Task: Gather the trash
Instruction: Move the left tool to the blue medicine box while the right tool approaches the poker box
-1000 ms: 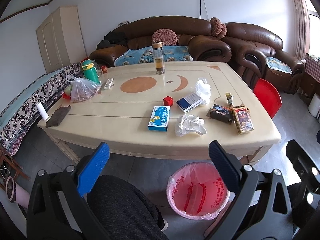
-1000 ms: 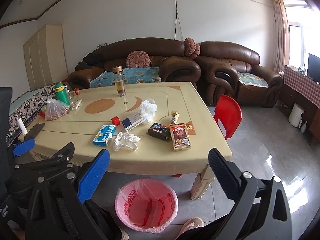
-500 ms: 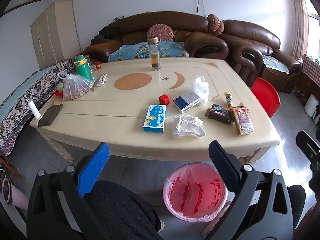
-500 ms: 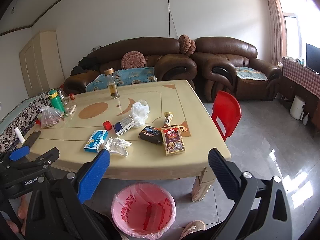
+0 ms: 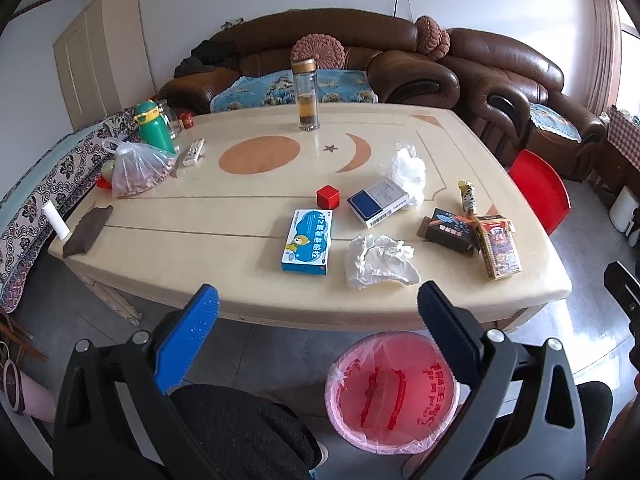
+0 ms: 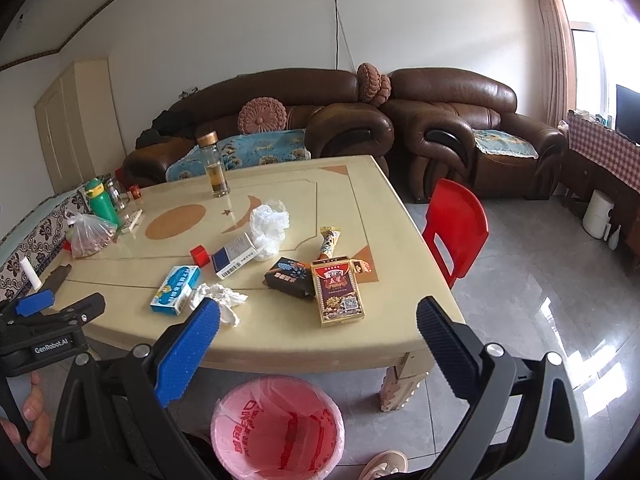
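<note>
A crumpled white tissue (image 5: pixel 378 260) lies near the front edge of the beige table (image 5: pixel 200 248), also in the right wrist view (image 6: pixel 224 298). A white plastic bag (image 5: pixel 408 170) lies behind a blue-and-white box (image 5: pixel 378 202). A light blue box (image 5: pixel 308 241), a black box (image 5: pixel 448 229), a red-gold box (image 5: pixel 498 249) and a snack wrapper (image 5: pixel 467 196) lie around them. A pink-lined trash bin (image 5: pixel 392 392) stands on the floor below the table edge. My left gripper (image 5: pixel 318 334) and right gripper (image 6: pixel 318 338) are open and empty, short of the table.
A glass bottle (image 5: pixel 307 96), a green flask (image 5: pixel 154 126), a bag of food (image 5: pixel 134 168), a remote (image 5: pixel 194 152) and a small red cube (image 5: pixel 328 196) stand on the table. A red plastic chair (image 6: pixel 456 228) is at the right. Brown sofas (image 6: pixel 460 120) stand behind.
Both grippers have risen and moved a little closer to the table, so the table top sits lower and larger in both views. Nothing on the table has moved.
</note>
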